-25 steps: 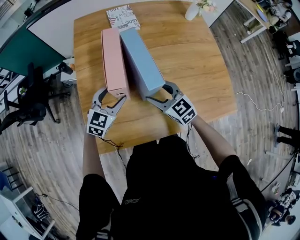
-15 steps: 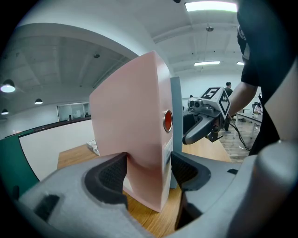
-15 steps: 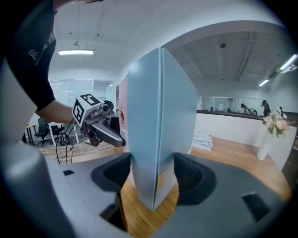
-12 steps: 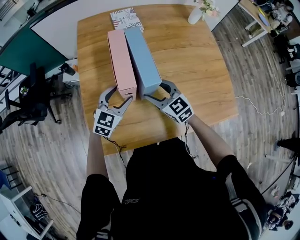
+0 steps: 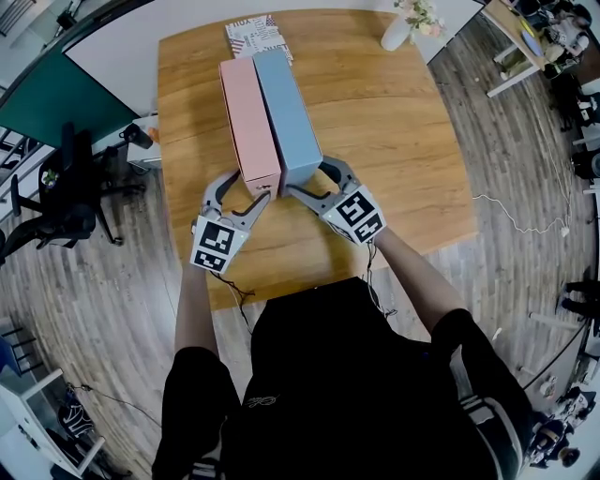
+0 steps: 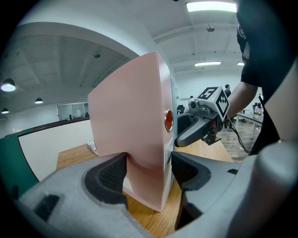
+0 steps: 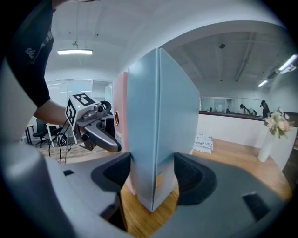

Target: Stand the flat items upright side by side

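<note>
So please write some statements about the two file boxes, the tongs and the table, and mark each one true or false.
1. The pink file box stands upright on the table. True.
2. The blue file box lies flat. False: it stands upright, right beside the pink one.
3. The left tongs are shut on the blue file box. False: they hold the pink one; the right tongs hold the blue one.
4. A white vase stands at the table's far right corner. True.
5. A printed booklet lies on top of the boxes. False: the booklet lies on the table behind them.
</note>
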